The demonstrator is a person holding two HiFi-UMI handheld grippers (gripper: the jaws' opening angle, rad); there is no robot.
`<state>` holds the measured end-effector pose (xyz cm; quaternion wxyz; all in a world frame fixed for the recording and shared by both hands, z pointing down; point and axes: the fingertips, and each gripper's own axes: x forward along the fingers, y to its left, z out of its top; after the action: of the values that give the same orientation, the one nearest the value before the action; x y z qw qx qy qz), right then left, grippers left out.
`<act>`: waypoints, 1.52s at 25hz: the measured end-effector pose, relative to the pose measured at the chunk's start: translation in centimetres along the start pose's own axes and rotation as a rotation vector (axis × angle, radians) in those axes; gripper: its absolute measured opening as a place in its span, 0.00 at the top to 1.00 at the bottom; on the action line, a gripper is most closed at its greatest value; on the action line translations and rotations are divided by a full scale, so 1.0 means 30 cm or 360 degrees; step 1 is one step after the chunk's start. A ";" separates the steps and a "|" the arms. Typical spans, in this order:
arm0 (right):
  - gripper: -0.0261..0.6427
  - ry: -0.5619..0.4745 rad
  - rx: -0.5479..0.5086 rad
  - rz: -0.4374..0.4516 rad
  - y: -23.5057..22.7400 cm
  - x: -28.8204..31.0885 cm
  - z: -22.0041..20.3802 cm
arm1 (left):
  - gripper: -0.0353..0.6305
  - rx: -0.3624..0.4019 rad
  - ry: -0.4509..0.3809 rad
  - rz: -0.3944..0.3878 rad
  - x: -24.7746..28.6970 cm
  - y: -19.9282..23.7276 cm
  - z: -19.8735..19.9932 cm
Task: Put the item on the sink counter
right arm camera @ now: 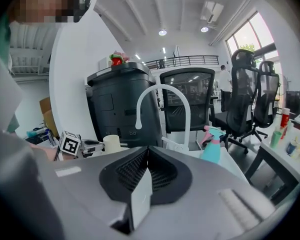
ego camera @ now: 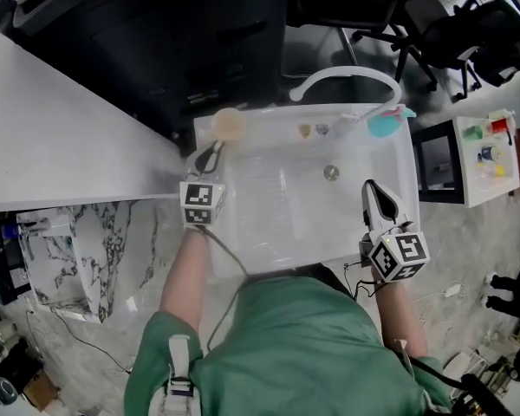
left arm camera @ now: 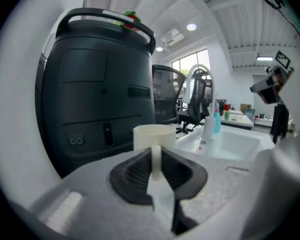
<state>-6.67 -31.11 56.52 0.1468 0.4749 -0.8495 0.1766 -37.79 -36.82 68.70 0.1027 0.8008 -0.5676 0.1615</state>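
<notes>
A cream cup stands upright over the back left corner of the white sink counter. My left gripper is shut on the cup's handle, which shows pinched between the dark pads, with the cup's body just beyond; its base is hidden. My right gripper hovers over the sink's front right part, shut with nothing between its pads. The right gripper view shows the cup far off to the left.
The basin has a drain and an arched white faucet at the back. A teal spray bottle stands at the back right corner. A big black machine sits behind the sink, a white table lies to the left, and office chairs stand to the right.
</notes>
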 end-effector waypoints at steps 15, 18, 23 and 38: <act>0.96 0.0004 -0.0023 0.0037 0.066 0.015 0.010 | 0.88 0.0012 0.0067 -0.0051 0.068 -0.032 -0.088; 0.96 -0.0003 -0.0020 0.0044 0.058 0.007 0.014 | 0.88 0.0037 0.0114 -0.0031 0.065 -0.036 -0.099; 0.96 -0.0023 -0.0003 0.0068 0.054 -0.011 0.011 | 0.84 0.0030 0.0208 0.0007 0.055 -0.040 -0.135; 0.96 -0.0150 0.0046 0.0181 -0.030 -0.104 0.052 | 0.75 -0.0058 0.0094 0.0124 -0.202 -0.220 0.110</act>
<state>-4.46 -29.89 53.97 0.0894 0.4357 -0.8785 0.1744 -32.93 -30.46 63.49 0.1275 0.7709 -0.5979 0.1786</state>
